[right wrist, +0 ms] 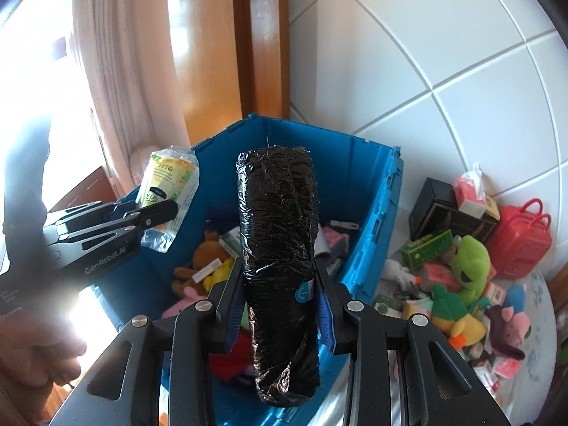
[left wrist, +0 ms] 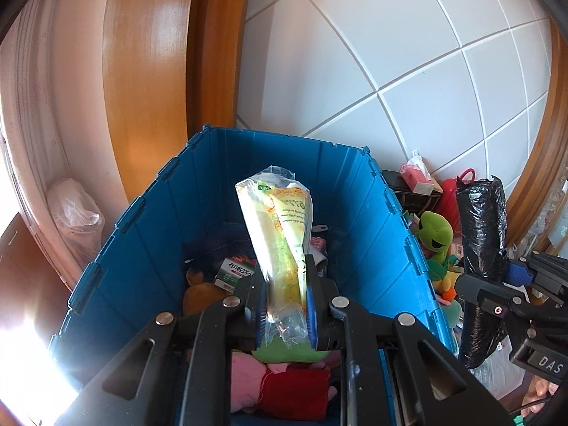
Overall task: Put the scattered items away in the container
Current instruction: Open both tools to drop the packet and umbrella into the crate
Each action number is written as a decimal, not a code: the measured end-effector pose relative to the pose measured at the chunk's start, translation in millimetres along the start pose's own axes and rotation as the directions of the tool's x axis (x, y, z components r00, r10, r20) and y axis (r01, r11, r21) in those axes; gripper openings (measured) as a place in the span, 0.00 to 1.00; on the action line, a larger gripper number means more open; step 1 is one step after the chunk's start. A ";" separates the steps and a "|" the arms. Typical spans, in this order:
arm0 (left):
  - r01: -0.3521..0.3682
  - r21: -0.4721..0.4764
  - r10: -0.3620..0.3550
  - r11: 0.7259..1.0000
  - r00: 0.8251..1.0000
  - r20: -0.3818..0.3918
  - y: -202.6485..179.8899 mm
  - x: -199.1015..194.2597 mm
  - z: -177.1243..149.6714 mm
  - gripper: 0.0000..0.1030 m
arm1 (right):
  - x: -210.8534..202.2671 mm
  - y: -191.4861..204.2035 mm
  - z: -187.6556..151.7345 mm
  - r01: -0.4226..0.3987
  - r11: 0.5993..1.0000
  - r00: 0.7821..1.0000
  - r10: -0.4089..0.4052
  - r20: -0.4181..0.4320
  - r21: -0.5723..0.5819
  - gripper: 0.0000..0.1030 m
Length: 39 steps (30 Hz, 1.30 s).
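Crate first: the tall blue plastic folding crate (right wrist: 358,191) stands open-topped before you, already part-filled with soft toys and small boxes. Your right tongs (right wrist: 280,305) are clenched on the black plastic-wrapped roll (right wrist: 278,248), held upright above the crate's near rim. Your left tongs (left wrist: 285,305) grasp the clear yellow-printed packet (left wrist: 280,220) over the crate's middle. Lower each past the rim before letting go; I judge the far corner holds the most open room. Unsorted toys (right wrist: 465,284) remain heaped outside the crate's right wall.
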<state>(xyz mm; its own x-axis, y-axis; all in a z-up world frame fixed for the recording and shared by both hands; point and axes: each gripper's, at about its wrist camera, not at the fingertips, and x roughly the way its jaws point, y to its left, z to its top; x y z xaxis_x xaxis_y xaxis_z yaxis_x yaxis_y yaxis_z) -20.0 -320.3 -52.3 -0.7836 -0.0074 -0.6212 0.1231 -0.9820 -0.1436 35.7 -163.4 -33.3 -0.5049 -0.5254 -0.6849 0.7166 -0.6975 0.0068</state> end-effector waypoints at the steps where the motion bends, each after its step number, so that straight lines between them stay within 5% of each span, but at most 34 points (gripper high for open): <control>1: -0.006 -0.004 0.006 1.000 1.000 0.001 2.8 -0.1 0.1 0.17 | 0.6 4.3 1.2 -0.001 1.000 1.000 0.001 0.002 -0.010 0.33; 22: -0.079 -0.058 0.078 0.995 0.997 -0.018 40.4 6.6 11.0 0.17 | 20.4 20.5 19.2 -0.033 0.999 0.999 0.033 0.012 -0.028 0.34; 24: -0.074 -0.099 0.071 0.992 0.997 -0.035 47.2 8.3 13.0 0.38 | 20.1 20.9 21.4 -0.028 0.999 0.999 0.029 0.026 -0.032 0.43; 25: -0.059 -0.112 0.055 0.992 0.998 -0.040 48.8 8.6 13.6 0.67 | 16.7 21.6 22.6 -0.011 0.999 0.999 0.013 0.049 -0.040 0.74; 26: -0.051 -0.120 0.047 0.992 0.998 -0.034 49.1 7.4 14.0 0.88 | 12.7 21.8 23.1 -0.004 0.999 0.997 0.008 0.072 -0.047 0.93; 30: -0.048 -0.097 0.046 0.994 0.999 -0.026 42.6 4.6 14.0 0.91 | -1.4 20.7 26.3 0.002 0.998 0.991 0.005 0.134 -0.056 1.00; 39: -0.007 -0.082 0.004 0.997 0.999 -0.035 27.8 5.6 8.2 0.91 | -7.5 7.6 16.7 -0.007 1.000 0.993 0.009 0.119 -0.023 1.00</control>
<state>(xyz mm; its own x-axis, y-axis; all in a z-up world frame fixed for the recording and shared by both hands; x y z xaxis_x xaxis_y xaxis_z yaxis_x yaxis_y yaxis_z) -26.1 -349.2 -53.5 -0.7614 -0.0044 -0.6482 0.1776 -0.9632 -0.2020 36.9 -172.9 -16.0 -0.5518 -0.5859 -0.5935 0.7306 -0.6828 -0.0051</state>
